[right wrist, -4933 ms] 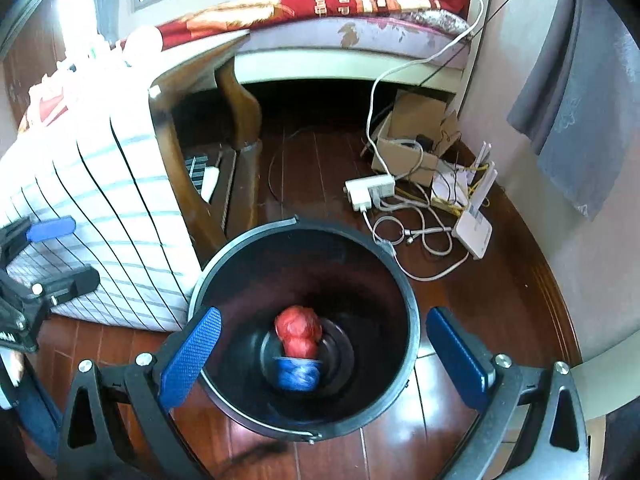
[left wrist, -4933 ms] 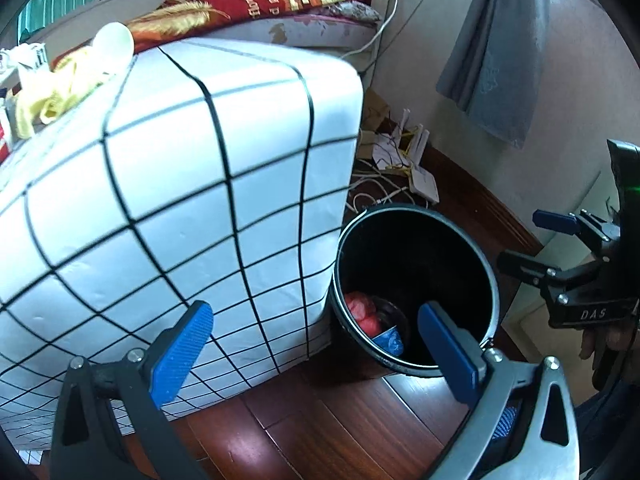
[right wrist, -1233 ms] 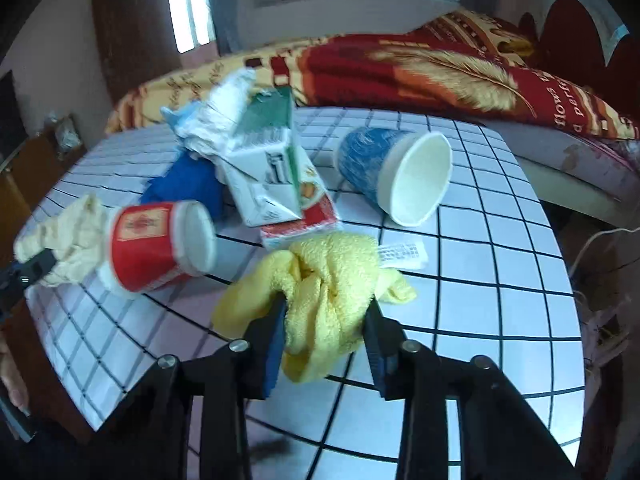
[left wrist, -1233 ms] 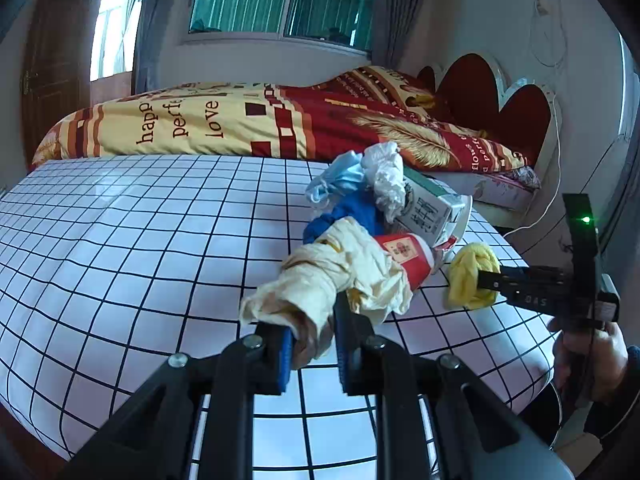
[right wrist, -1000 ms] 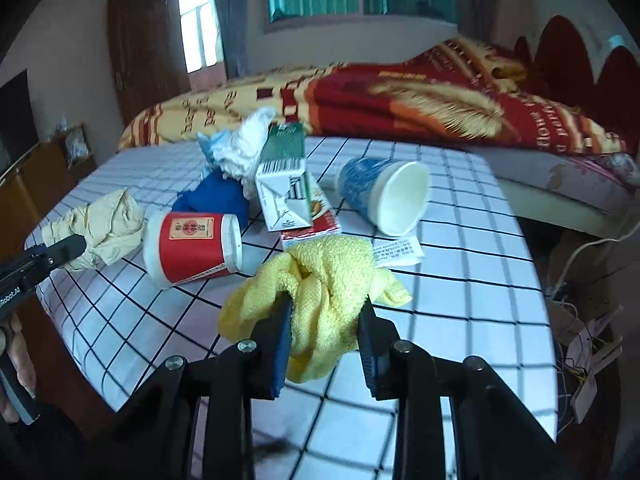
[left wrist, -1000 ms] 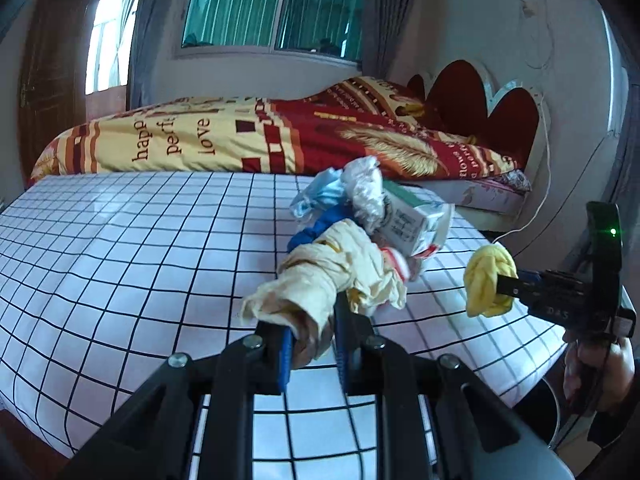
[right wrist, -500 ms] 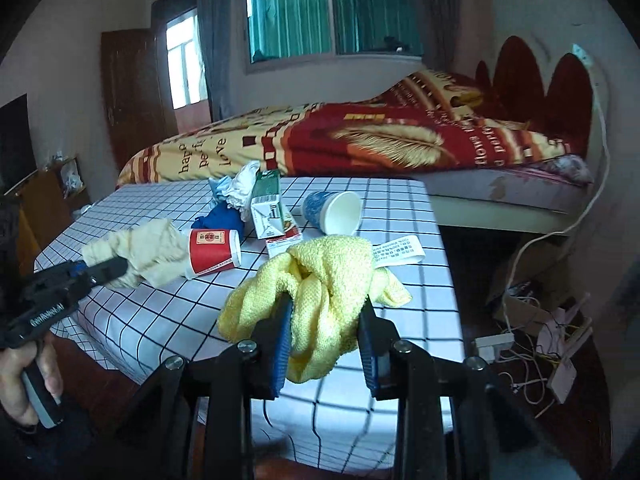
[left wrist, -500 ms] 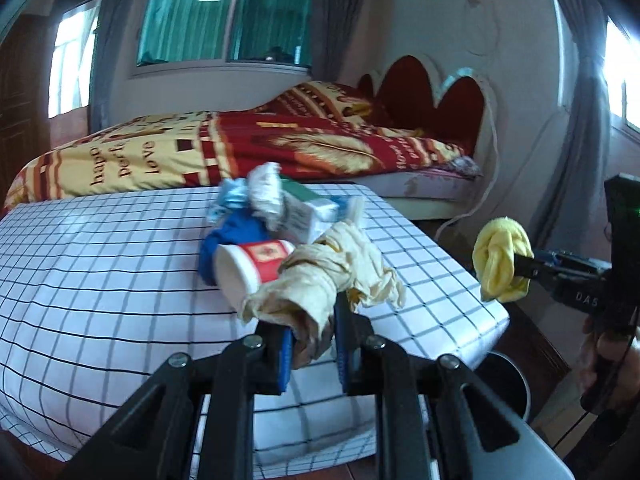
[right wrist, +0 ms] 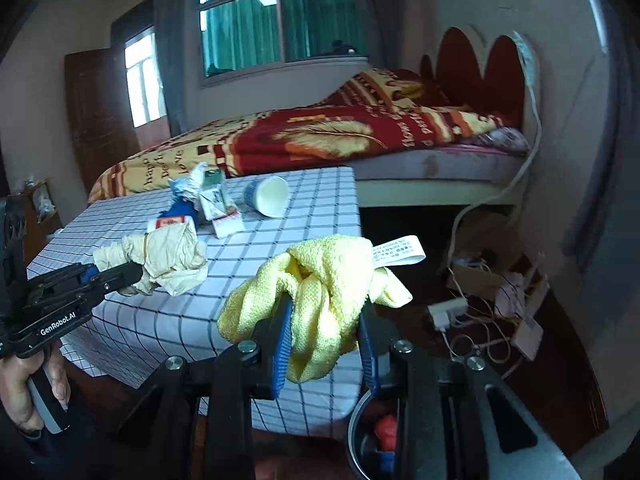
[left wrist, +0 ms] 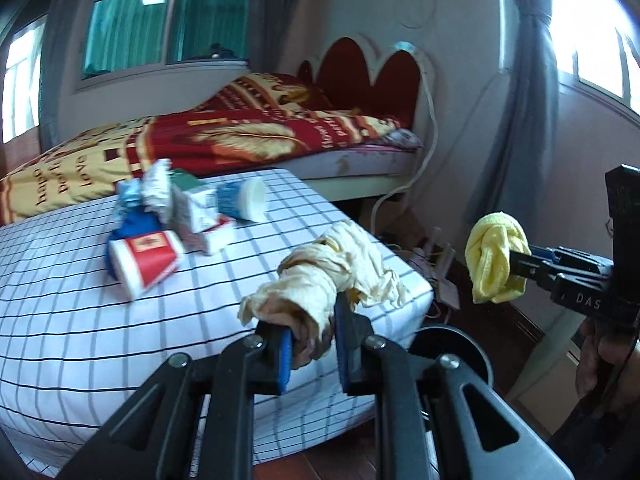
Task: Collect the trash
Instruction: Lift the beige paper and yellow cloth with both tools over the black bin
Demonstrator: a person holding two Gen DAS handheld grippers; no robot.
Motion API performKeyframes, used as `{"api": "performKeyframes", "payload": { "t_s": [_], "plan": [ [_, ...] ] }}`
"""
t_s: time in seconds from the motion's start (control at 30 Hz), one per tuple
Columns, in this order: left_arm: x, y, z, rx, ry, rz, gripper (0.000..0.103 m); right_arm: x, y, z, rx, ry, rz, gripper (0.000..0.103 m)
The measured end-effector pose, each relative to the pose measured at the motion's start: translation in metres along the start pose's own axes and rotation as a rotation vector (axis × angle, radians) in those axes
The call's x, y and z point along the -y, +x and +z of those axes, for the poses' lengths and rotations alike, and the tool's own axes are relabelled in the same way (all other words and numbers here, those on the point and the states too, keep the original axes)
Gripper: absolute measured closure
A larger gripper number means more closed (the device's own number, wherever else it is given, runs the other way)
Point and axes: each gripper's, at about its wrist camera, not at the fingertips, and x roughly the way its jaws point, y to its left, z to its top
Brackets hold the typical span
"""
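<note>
The left gripper (left wrist: pixel 310 354) sits at the bottom middle of the left view w/ its blue pads nearly together, pinching a cream rag (left wrist: pixel 324 280); the rag sticks up & out past the tips. The right gripper (right wrist: pixel 324 350) sits at the bottom middle of the right view, pads a bit wider, pinching a yellow cloth (right wrist: pixel 320 300) w/ a white tag (right wrist: pixel 398 250) poking out to the right. Each view also shows the other tool: at the right edge of the left view the right gripper holds the yellow cloth in the air, apart from the table, w/ a hand (left wrist: pixel 600 356) under it; at the left edge of the right view the left gripper holds the cream rag in front of the table's near edge, w/ a hand (right wrist: pixel 30 384) on its grip. More trash lies on the checked table (left wrist: pixel 80 320) at mid left of the left view: a red cup (left wrist: pixel 146 258) on its side, a blue cup (left wrist: pixel 242 200) on its side, a carton (left wrist: pixel 196 208) & a white and blue wad (left wrist: pixel 150 188), all close together. The bin (right wrist: pixel 360 432) is at the bottom of the right view, just past the table corner, w/ smth red (right wrist: pixel 386 426) inside; the left view shows only its dark rim, lower right of the pads. Only the right view shows cables & a power strip (right wrist: pixel 446 314) on the floor at the right. A bed (left wrist: pixel 260 136) is behind the table in both.
</note>
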Motion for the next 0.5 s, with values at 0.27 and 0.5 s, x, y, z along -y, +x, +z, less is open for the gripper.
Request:
{"api": "performKeyframes", "payload": {
  "t_s": [0.27,0.5],
  "plan": [
    [0.046,0.015,-0.006,-0.035,0.052,-0.073,0.084,0.042,-0.019,-0.025,-0.015,0.047,-0.067,0.071],
    [0.082,0.03,-0.014,-0.073,0.085,-0.139,0.084,0.071,-0.03,-0.047,-0.04,0.08,-0.112,0.071]
  ]
}}
